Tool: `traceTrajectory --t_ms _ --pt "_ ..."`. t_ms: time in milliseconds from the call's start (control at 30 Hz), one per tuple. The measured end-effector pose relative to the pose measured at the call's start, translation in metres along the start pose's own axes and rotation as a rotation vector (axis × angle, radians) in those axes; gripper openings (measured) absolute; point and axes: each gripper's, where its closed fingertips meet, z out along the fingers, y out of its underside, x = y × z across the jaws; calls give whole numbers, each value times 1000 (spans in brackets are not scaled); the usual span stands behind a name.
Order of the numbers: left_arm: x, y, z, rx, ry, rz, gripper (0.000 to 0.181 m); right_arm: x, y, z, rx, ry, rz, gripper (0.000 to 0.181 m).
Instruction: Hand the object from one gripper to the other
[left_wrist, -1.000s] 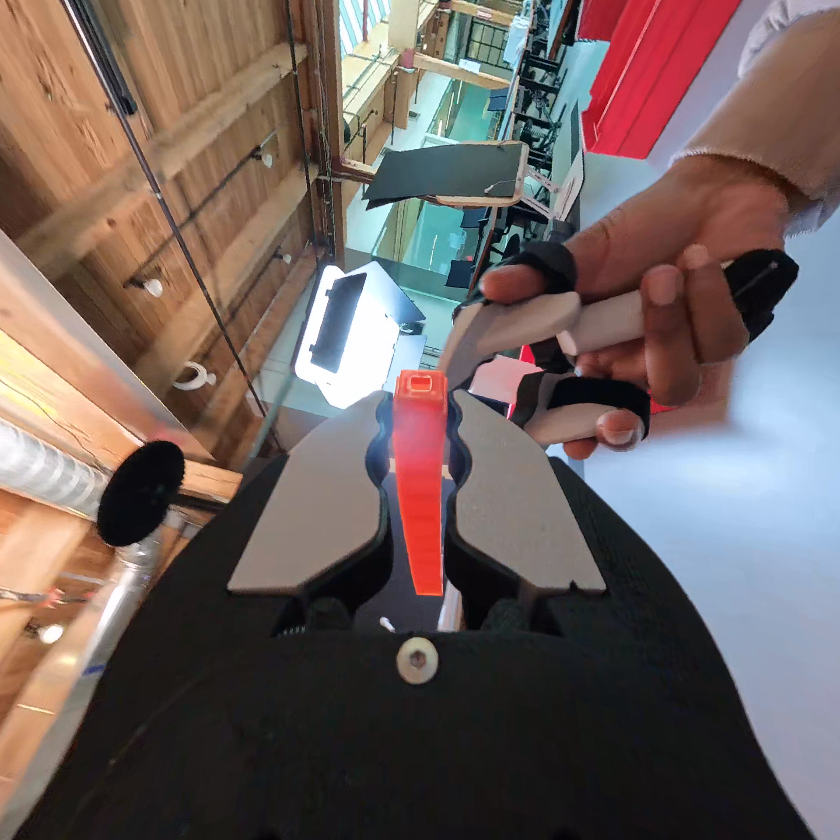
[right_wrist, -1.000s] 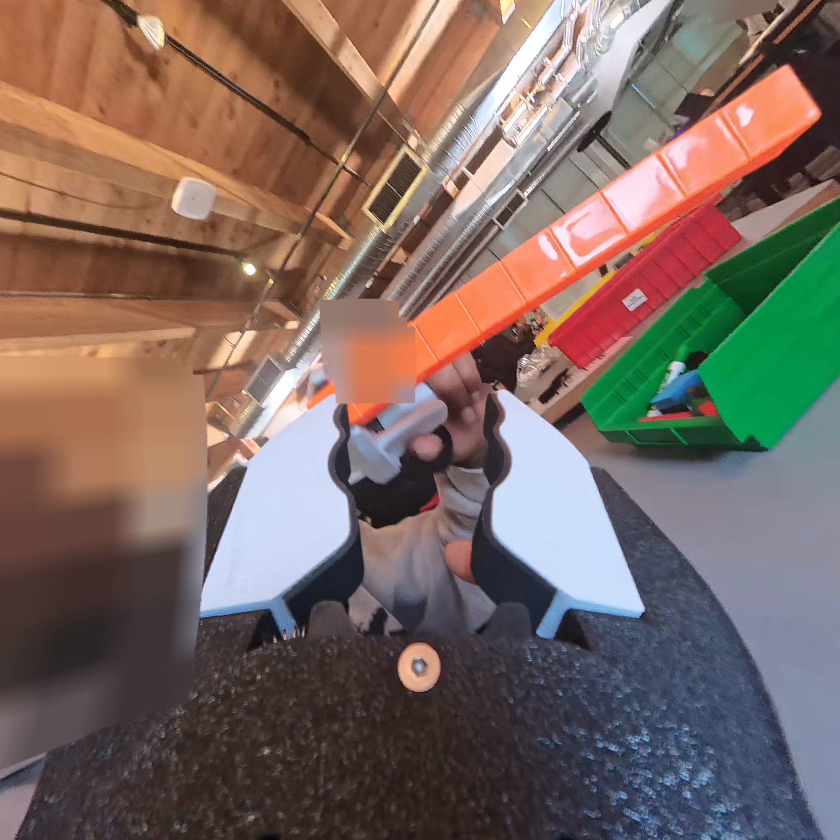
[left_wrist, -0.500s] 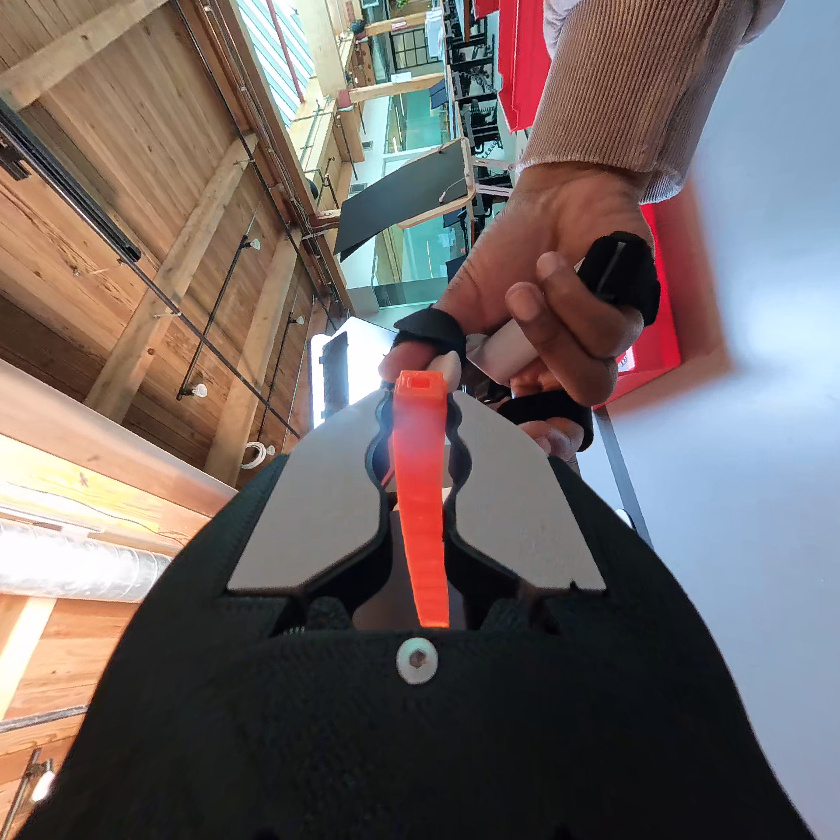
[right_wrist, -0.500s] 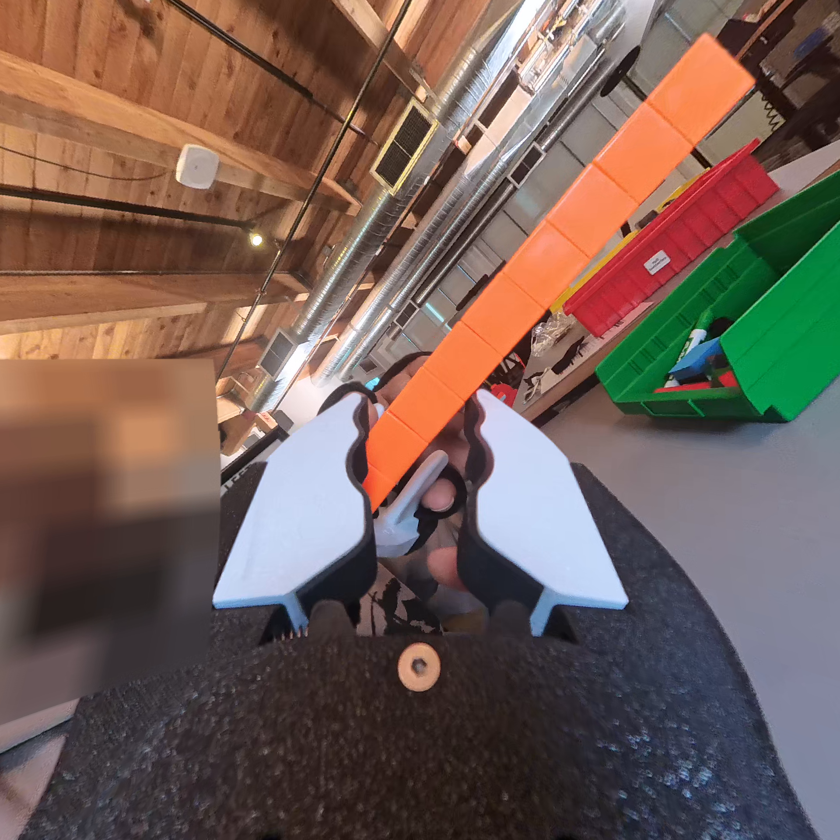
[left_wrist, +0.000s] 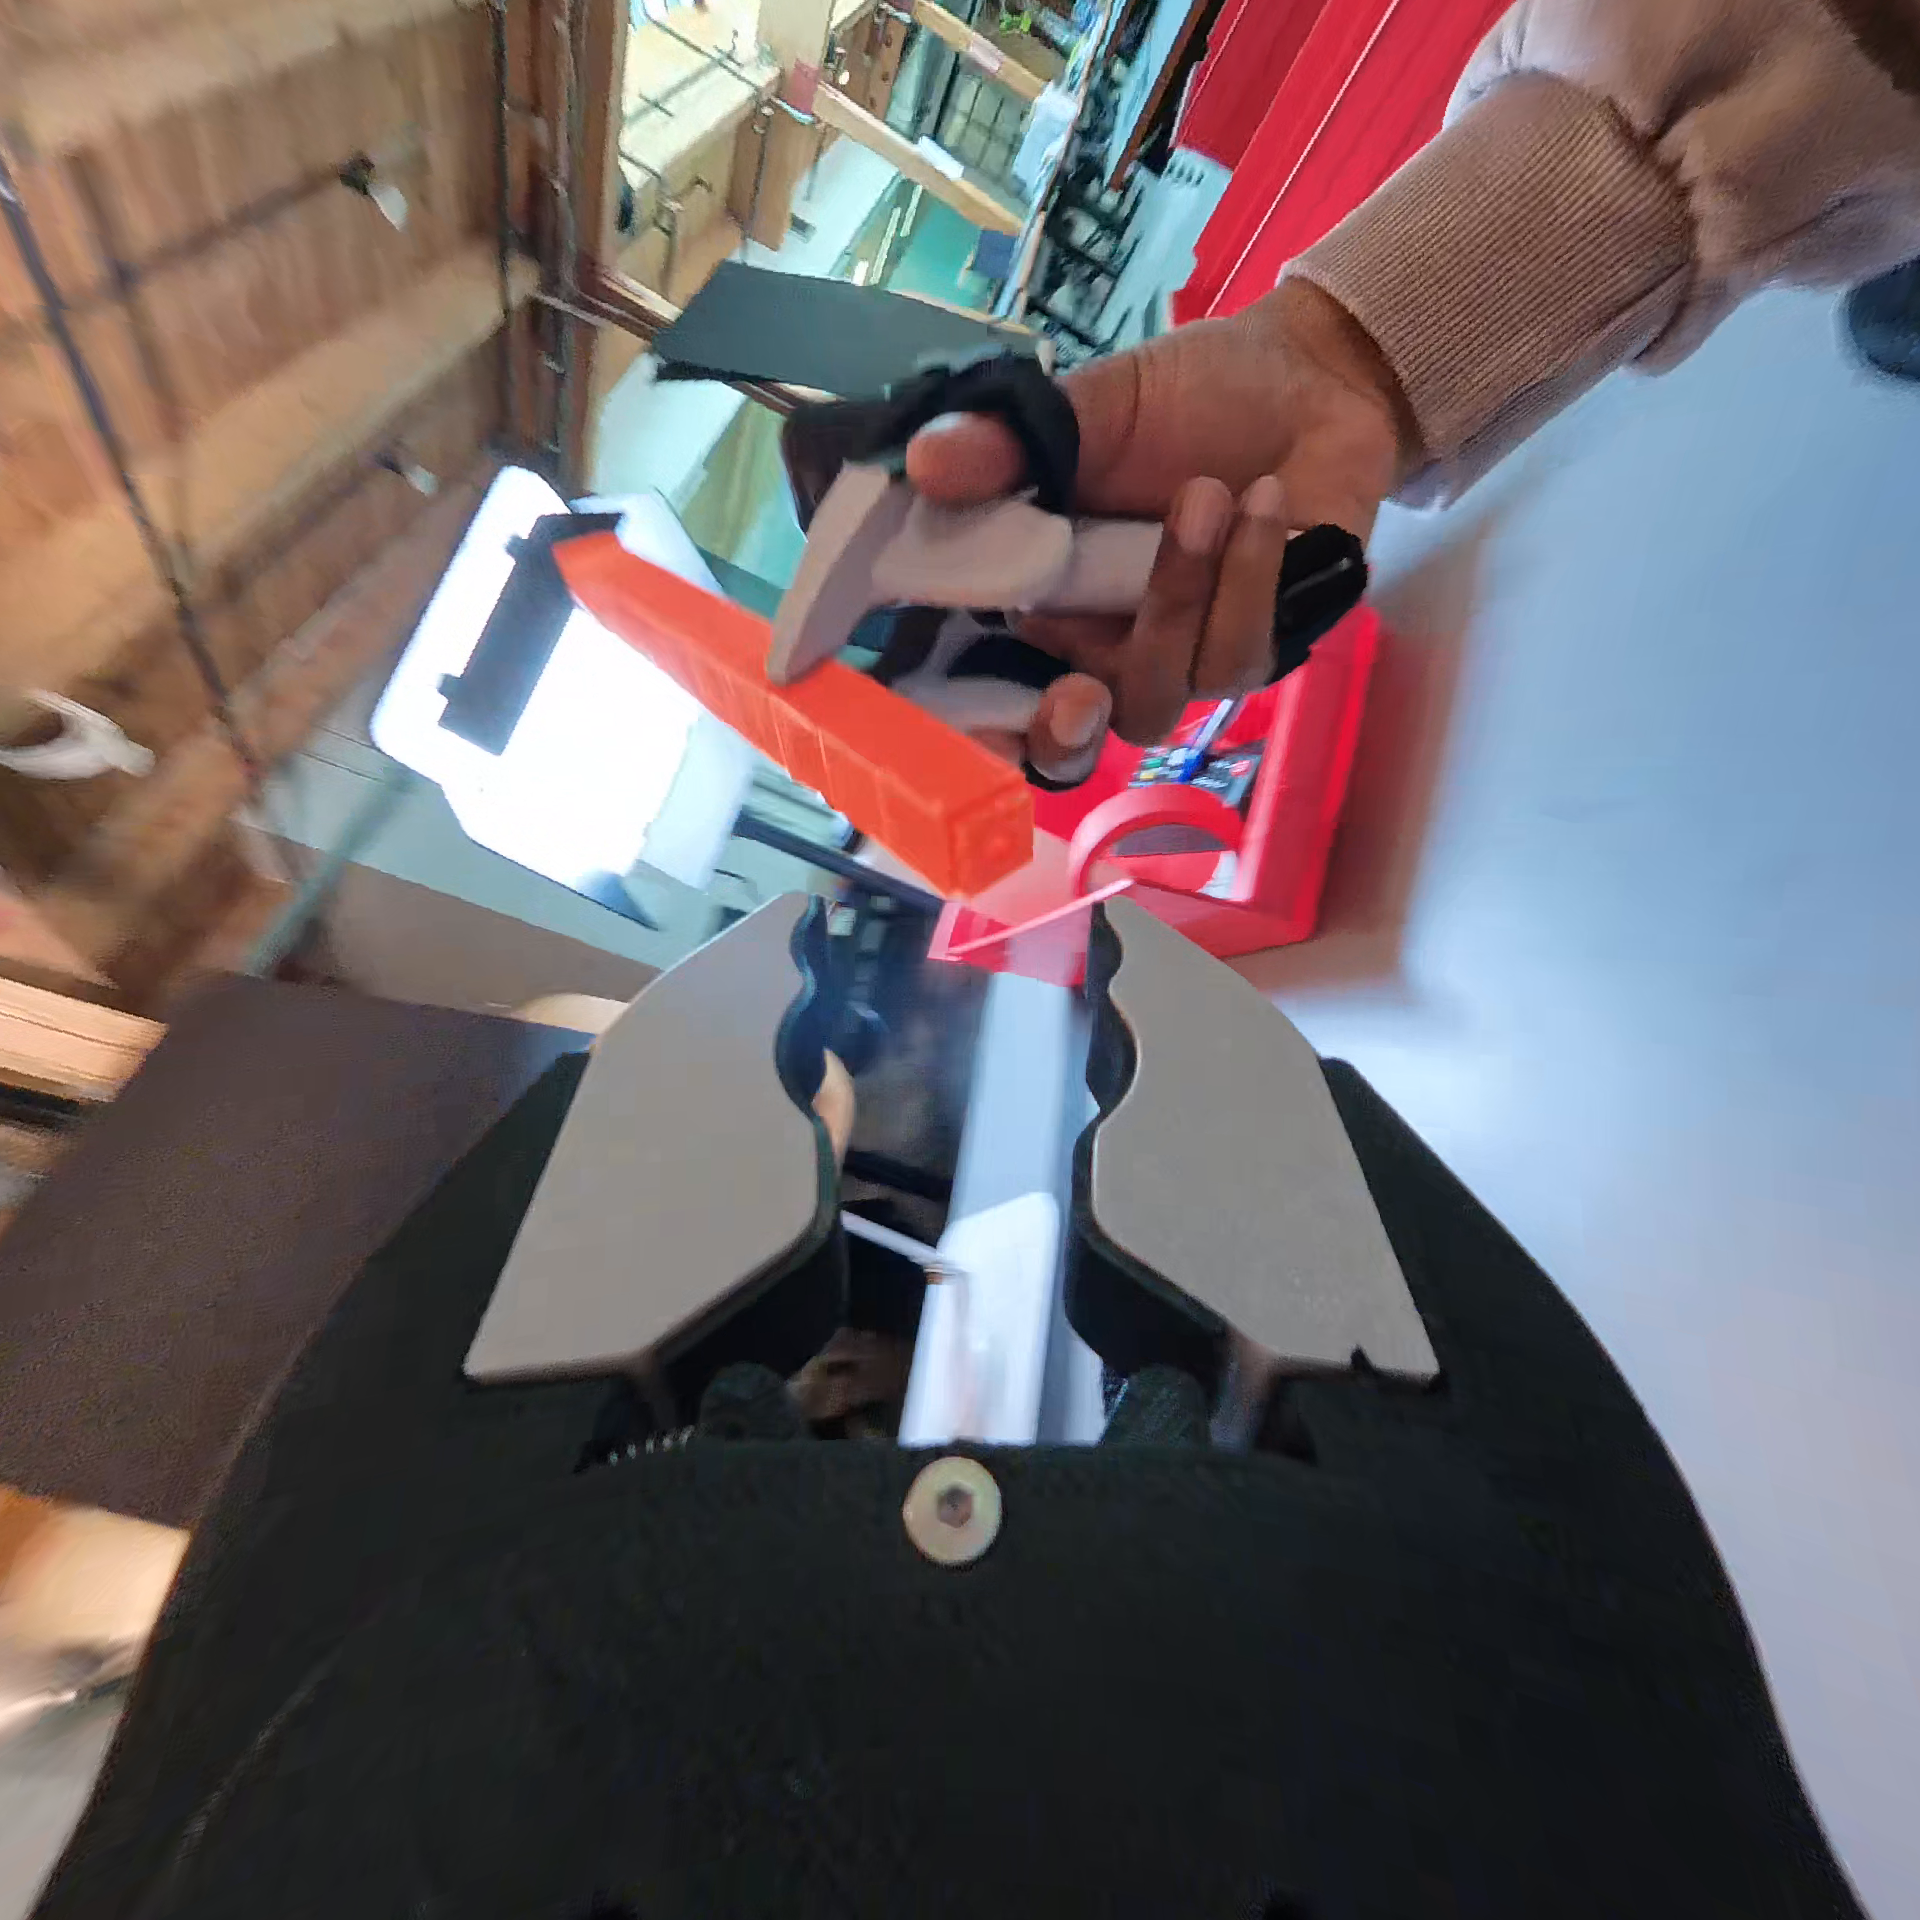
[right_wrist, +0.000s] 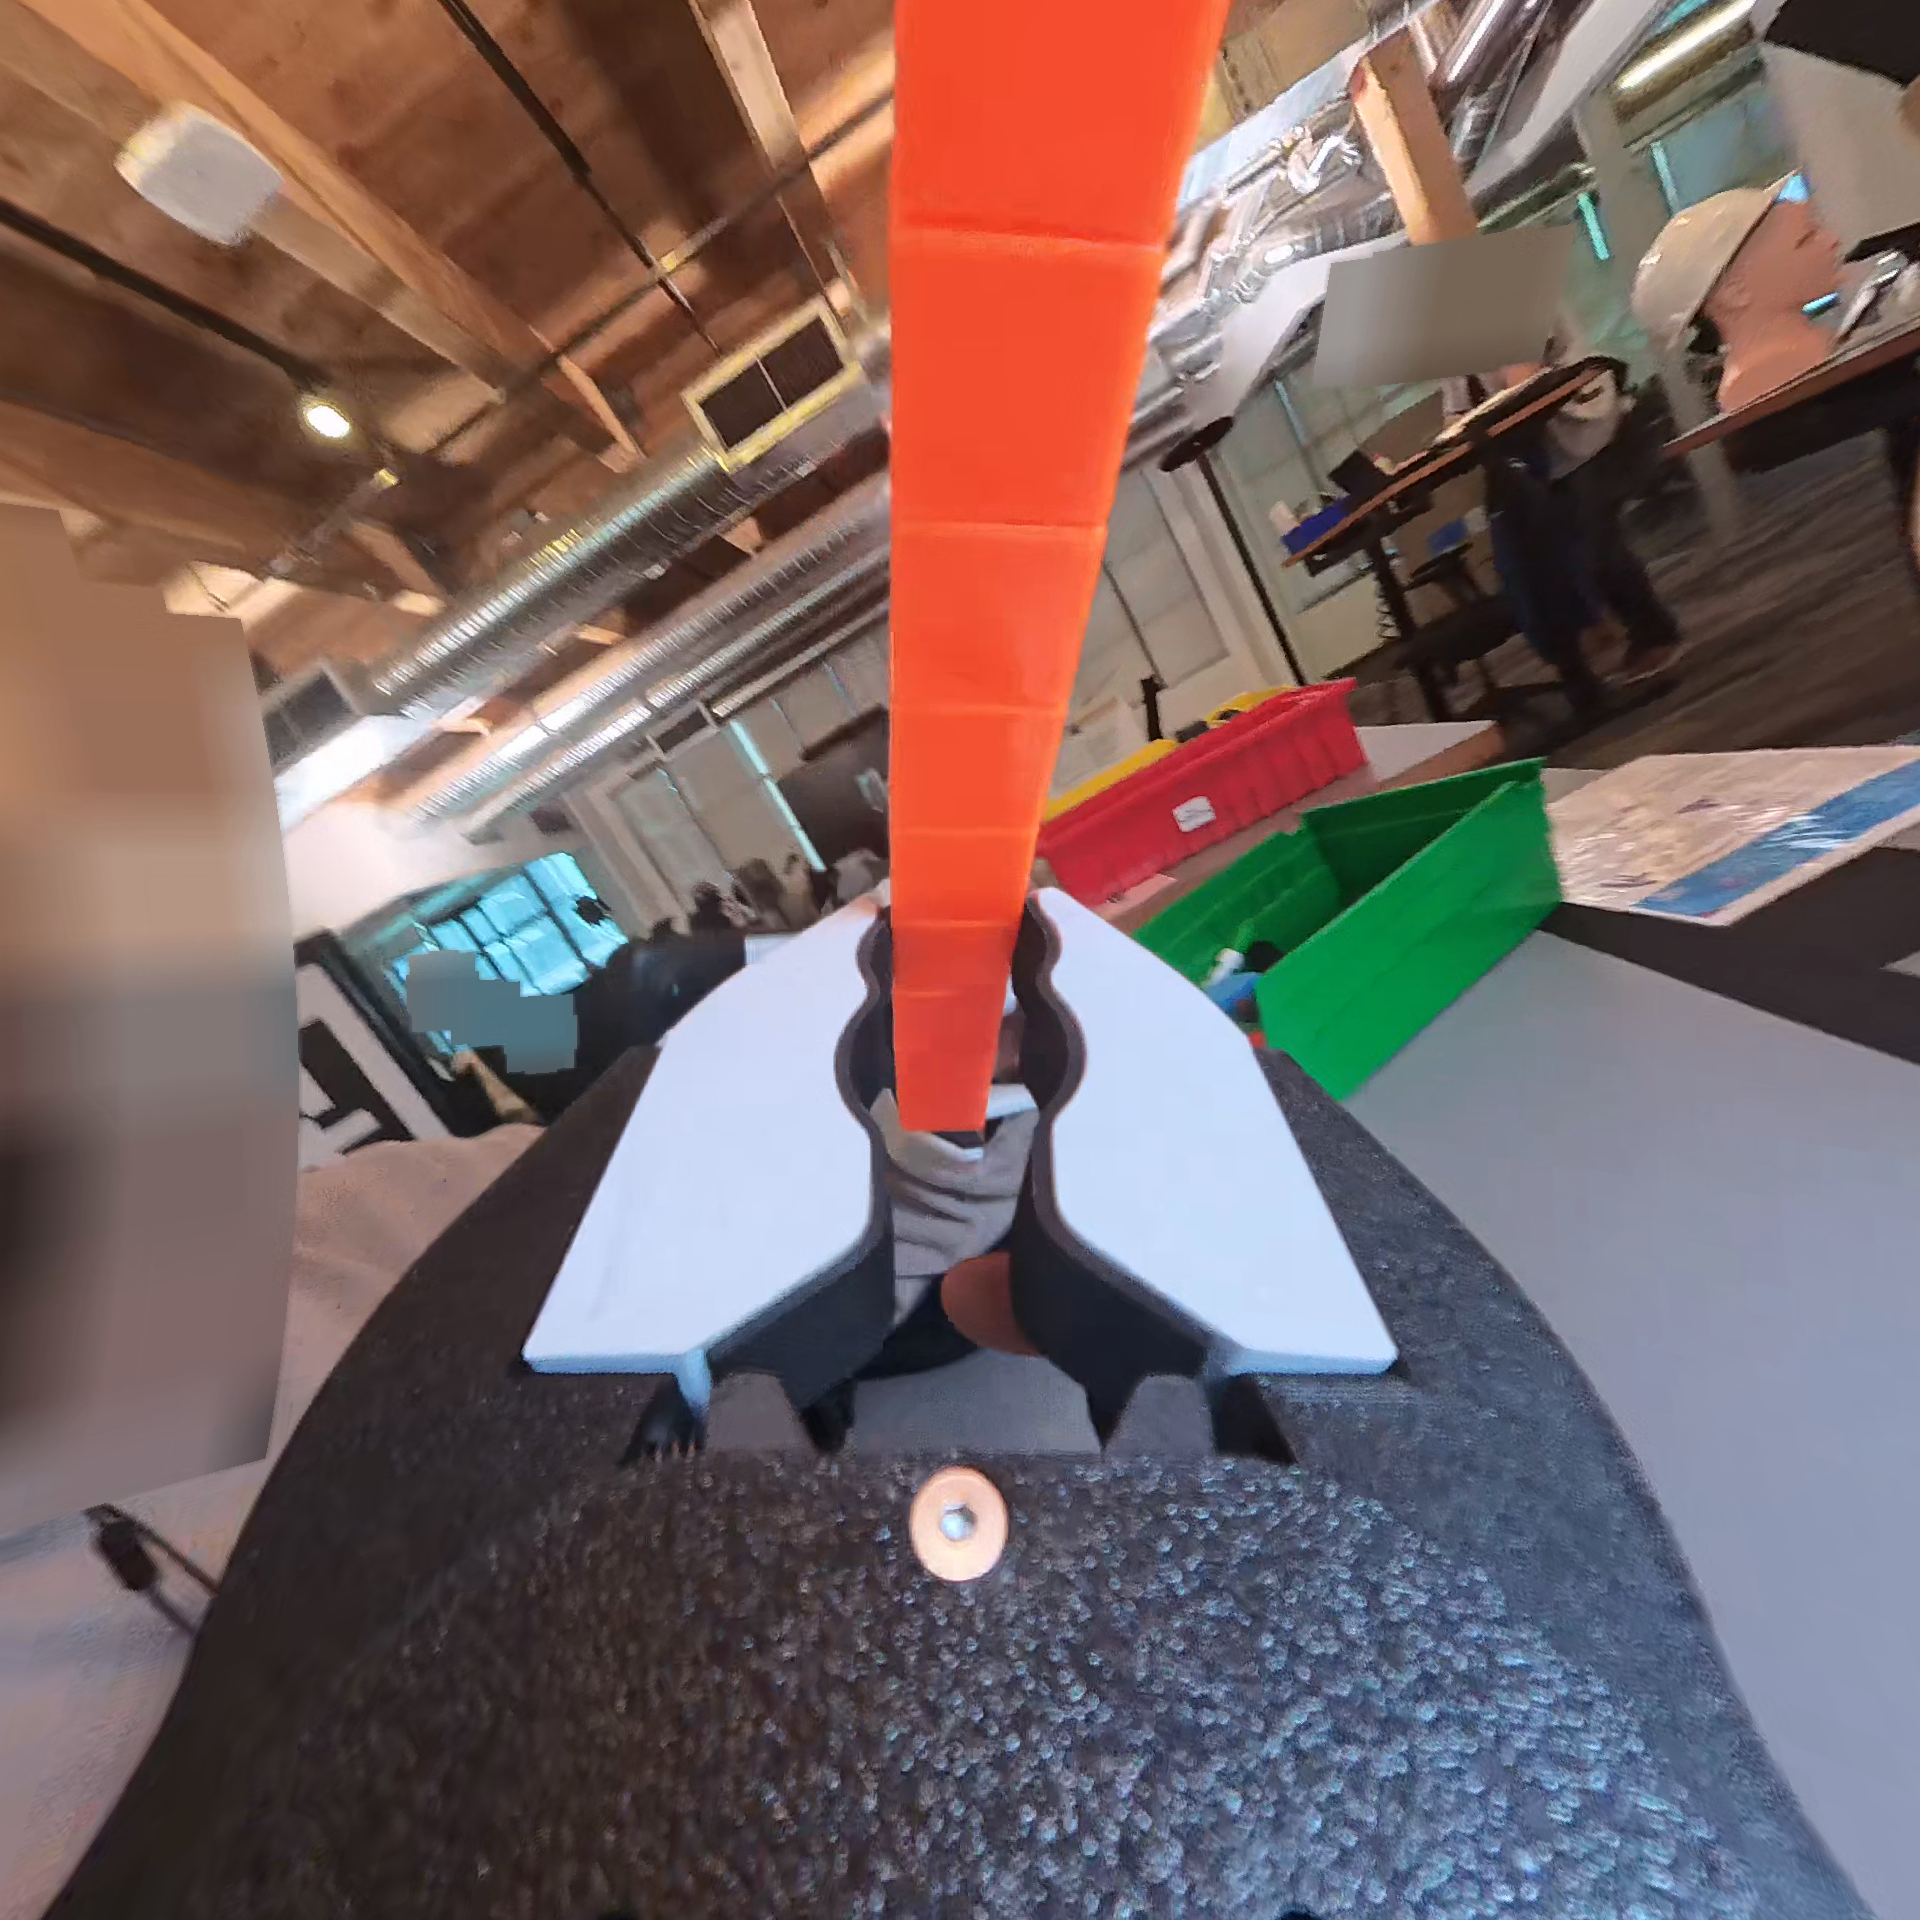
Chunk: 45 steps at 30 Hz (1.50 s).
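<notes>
A long orange bar made of joined square blocks (right_wrist: 997, 520) stands between the pads of my right gripper (right_wrist: 954, 935), which is shut on its lower end. The bar rises straight up past the top of the right wrist view. In the left wrist view the same orange bar (left_wrist: 800, 717) hangs in the air, held by the right gripper's grey fingers (left_wrist: 831, 603) in a person's hand (left_wrist: 1195, 499). My left gripper (left_wrist: 951, 925) is open and empty just below the bar's near end.
A red bin (left_wrist: 1278, 831) with a roll of red tape lies on the grey table (left_wrist: 1662, 935) beyond my left gripper. A green bin (right_wrist: 1403, 935) and a red bin (right_wrist: 1216, 800) stand to the right of my right gripper. A person stands far right.
My left gripper opened and let go of the orange bar. My right gripper closed on it and now carries it clear of the left pads.
</notes>
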Motion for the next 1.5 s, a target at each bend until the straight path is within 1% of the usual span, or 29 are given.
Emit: traceTrajectory --t_ms 100,200,267,333,400,467,500,533,633,700,767,800,833,867,967,1000,1033,1067,1133,1233,1267,1300,1333,1367,1467,1500 --pt "3 26 0 42 108 -333 48 3 3 -3 -66 71 -104 21" --pt "7 37 -1 102 266 -734 50 5 10 -1 -138 131 -214 21" --pt "15 32 -1 124 382 -896 55 6 19 3 -194 162 -303 22" --pt "26 23 2 131 466 -967 59 5 29 10 -243 179 -391 22" --pt "34 17 9 134 479 -963 56 4 40 16 -293 185 -446 22" --pt "42 10 14 138 495 -944 41 5 51 21 -347 197 -482 22" --pt "44 12 18 112 478 -931 25 4 54 22 -357 196 -491 22" --pt "46 14 21 95 468 -920 24 5 55 23 -362 202 -510 22" --pt "46 13 22 142 466 -955 22 4 53 24 -354 228 -562 22" --pt "52 15 24 147 490 -972 22 0 47 24 -319 227 -599 33" --pt "57 15 26 172 503 -993 22 -2 44 23 -322 231 -598 44" --pt "59 14 27 183 510 -1006 22 -2 44 23 -322 235 -599 43" --pt "61 15 28 180 512 -1010 22 -1 43 21 -320 241 -607 35" --pt "64 17 30 165 510 -1000 22 1 42 20 -323 256 -617 23" --pt "67 19 31 148 506 -984 25 5 47 19 -353 250 -613 23" --pt "60 20 29 161 490 -995 38 7 49 18 -363 255 -616 22" --pt "51 19 26 184 470 -1014 46 8 51 18 -374 258 -622 22" --pt "40 17 21 216 450 -1037 50 11 53 17 -385 263 -624 22" --pt "19 13 12 272 400 -1061 49 15 59 18 -407 265 -618 22" --pt "2 3 5 303 347 -1028 50 23 76 21 -465 256 -599 22" --pt "0 0 4 304 337 -1019 49 26 83 23 -488 256 -600 22" --pt "0 -2 5 294 334 -1011 43 29 90 24 -508 255 -600 22" --pt "2 -2 6 273 339 -995 29 31 96 26 -524 252 -598 22" --pt "5 -1 6 249 350 -974 23 33 100 27 -532 253 -594 22" --pt "9 2 6 219 380 -960 22 34 97 23 -535 252 -604 24" --pt "10 5 6 208 384 -956 22 32 89 22 -504 256 -610 32"
